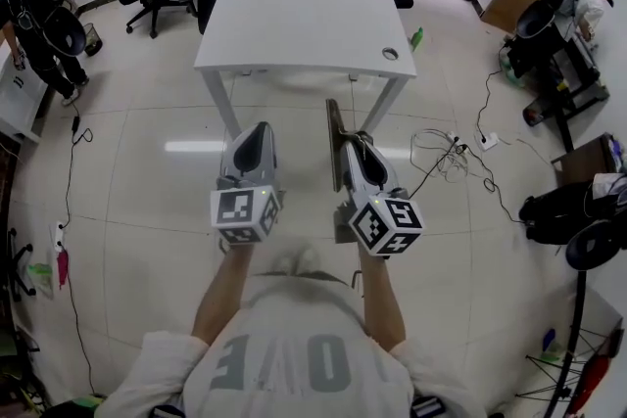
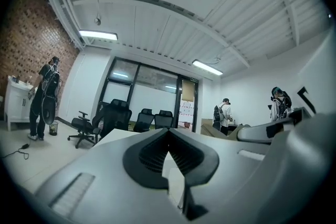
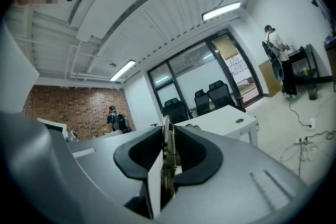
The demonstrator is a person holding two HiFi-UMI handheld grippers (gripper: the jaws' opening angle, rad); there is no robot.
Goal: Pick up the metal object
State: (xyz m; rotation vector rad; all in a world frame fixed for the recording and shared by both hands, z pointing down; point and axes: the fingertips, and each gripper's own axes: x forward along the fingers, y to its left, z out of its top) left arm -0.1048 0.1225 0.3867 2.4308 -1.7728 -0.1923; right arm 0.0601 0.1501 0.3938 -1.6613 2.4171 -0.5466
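Two tongs level | right tongs [image 3: 167,136] clamp the metal object [image 1: 335,142] edge-up | left tongs [image 2: 168,139] closed, empty | tabletop [image 1: 304,20] ahead of both

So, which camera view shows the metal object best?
The right gripper view: the metal object stands close, edge-on, clamped between the jaws of the right hand-held gripper, its spring visible. The head view shows it as a long dark strip projecting from that gripper. The left gripper view does not show it clearly.

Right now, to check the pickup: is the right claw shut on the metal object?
Shut: the right claw grips the metal object, which stands upright between its jaws, pressed from both sides.
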